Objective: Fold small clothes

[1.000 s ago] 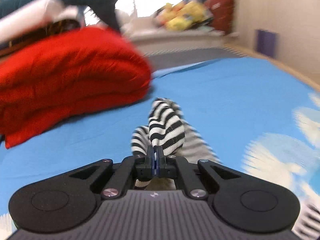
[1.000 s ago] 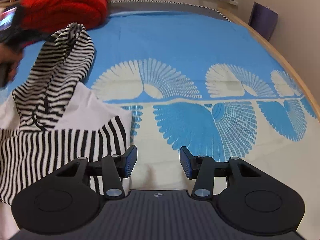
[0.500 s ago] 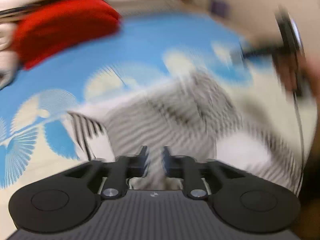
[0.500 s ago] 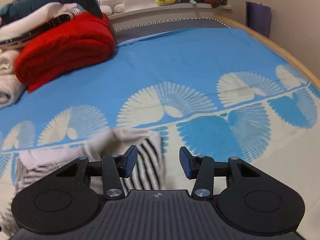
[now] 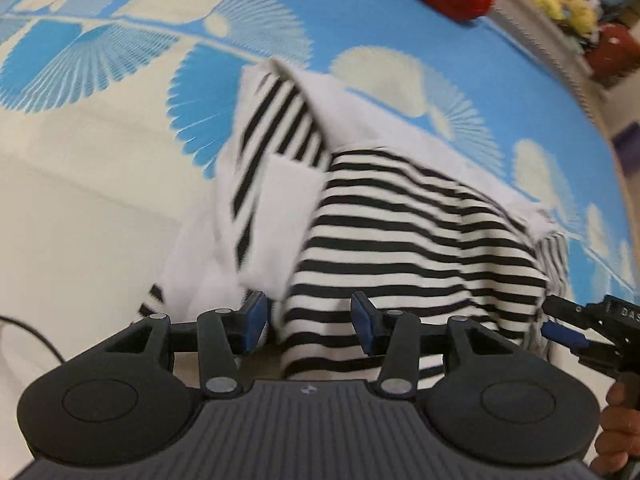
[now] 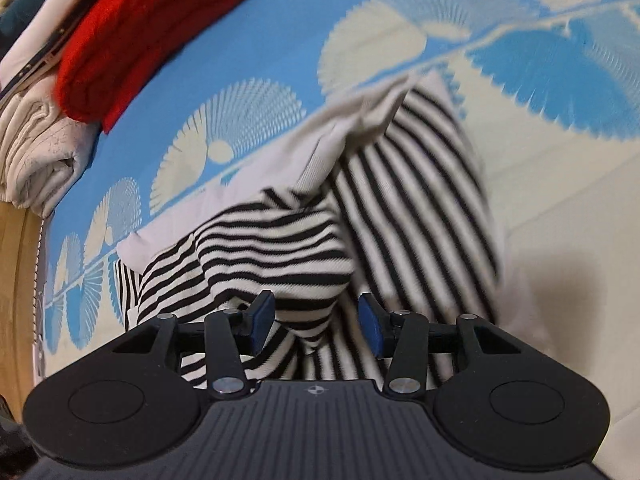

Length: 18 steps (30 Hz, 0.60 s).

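The striped garment point(image 5: 404, 240) lay rumpled on the bed's blue and cream fan-patterned cover point(image 5: 100, 184), black-and-white bands on one face and plain white on the turned-over parts. In the left wrist view a striped flap with a white lining stood up at the far left of the heap, and the broad striped panel sloped toward the near right.

The left tongs point(image 5: 306, 322) hung just above the near edge of the garment, their blue pads apart; the jaws had just been opening, and striped cloth showed in the gap below them, but neither pad pressed on it. The right tongs point(image 6: 316, 322) were likewise open over a raised striped fold, gripping nothing. In the left wrist view they showed at the near right edge of the garment, with a hand point(image 5: 618, 424) below them.

A folded red blanket point(image 6: 148, 28) lay at the far left of the bed, beside a pale folded cloth point(image 6: 36, 148).
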{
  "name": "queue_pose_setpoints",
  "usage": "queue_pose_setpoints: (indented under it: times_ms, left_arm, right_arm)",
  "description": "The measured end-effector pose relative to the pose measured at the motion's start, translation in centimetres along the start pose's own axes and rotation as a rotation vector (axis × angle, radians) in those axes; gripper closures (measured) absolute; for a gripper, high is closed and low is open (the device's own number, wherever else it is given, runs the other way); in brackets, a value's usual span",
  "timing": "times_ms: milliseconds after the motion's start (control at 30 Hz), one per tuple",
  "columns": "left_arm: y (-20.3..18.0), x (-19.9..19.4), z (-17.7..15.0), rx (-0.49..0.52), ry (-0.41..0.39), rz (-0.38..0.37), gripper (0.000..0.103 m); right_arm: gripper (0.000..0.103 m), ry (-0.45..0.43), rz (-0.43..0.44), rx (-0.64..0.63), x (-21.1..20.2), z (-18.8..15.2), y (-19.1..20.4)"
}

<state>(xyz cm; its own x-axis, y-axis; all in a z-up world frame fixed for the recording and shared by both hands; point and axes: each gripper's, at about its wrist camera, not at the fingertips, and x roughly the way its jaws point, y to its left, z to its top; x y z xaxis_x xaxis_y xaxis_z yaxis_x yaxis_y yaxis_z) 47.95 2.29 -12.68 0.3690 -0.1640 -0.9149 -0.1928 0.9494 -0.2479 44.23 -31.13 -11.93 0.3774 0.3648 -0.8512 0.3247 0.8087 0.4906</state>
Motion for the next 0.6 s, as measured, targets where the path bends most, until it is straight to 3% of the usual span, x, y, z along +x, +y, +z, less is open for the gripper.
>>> queue_pose_setpoints:
  times_ms: [67, 100, 133, 167, 200, 300, 400, 467, 533, 600]
  left_arm:
    - [1.1, 0.0, -0.3, -0.018, 0.021, -0.01, 0.053]
    - [1.3, 0.0, -0.4, -0.026, 0.024, -0.012, 0.062]
    - [1.4, 0.2, -0.4, -0.028, 0.026, -0.02, 0.086]
    - [1.4, 0.0, -0.4, -0.022, 0.023, -0.034, 0.102]
    - [1.2, -0.2, -0.3, -0.006, 0.012, -0.048, 0.102]
    - [1.1, -2.9, 0.0, 0.008, -0.108, -0.092, 0.102]
    - [1.4, -6.3, 0.6, -0.024, -0.287, -0.218, 0.102]
    - [1.9, -8.2, 0.6, -0.048, -0.385, -0.275, 0.102]
    - [2.5, -8.5, 0.7, -0.057, -0.405, -0.261, 0.102]
    - [3.5, -6.8, 0.8, -0.08, -0.292, -0.2, 0.101]
  right_arm:
    - [0.054, 0.007, -0.015, 0.011, 0.8, -0.1, 0.1]
    - [0.054, 0.006, -0.024, 0.017, 1.1, 0.0, 0.0]
    - [0.059, -0.001, -0.027, 0.023, 1.3, 0.0, 0.0]
    - [0.09, -0.016, -0.014, 0.031, 1.3, 0.0, -0.2]
    - [0.103, -0.038, 0.009, 0.051, 1.0, 0.1, -0.4]
    - [0.103, -0.167, 0.135, 0.102, -1.9, 0.8, -0.9]
    - [0.103, -0.352, 0.266, 0.132, -6.7, 1.8, -1.5]
    - [0.103, -0.457, 0.307, 0.141, -9.2, 2.0, -2.5]
    - [0.103, -0.465, 0.312, 0.186, -10.3, 2.3, -3.9]
    - [0.103, -0.32, 0.204, 0.172, -9.1, 2.6, -4.5]
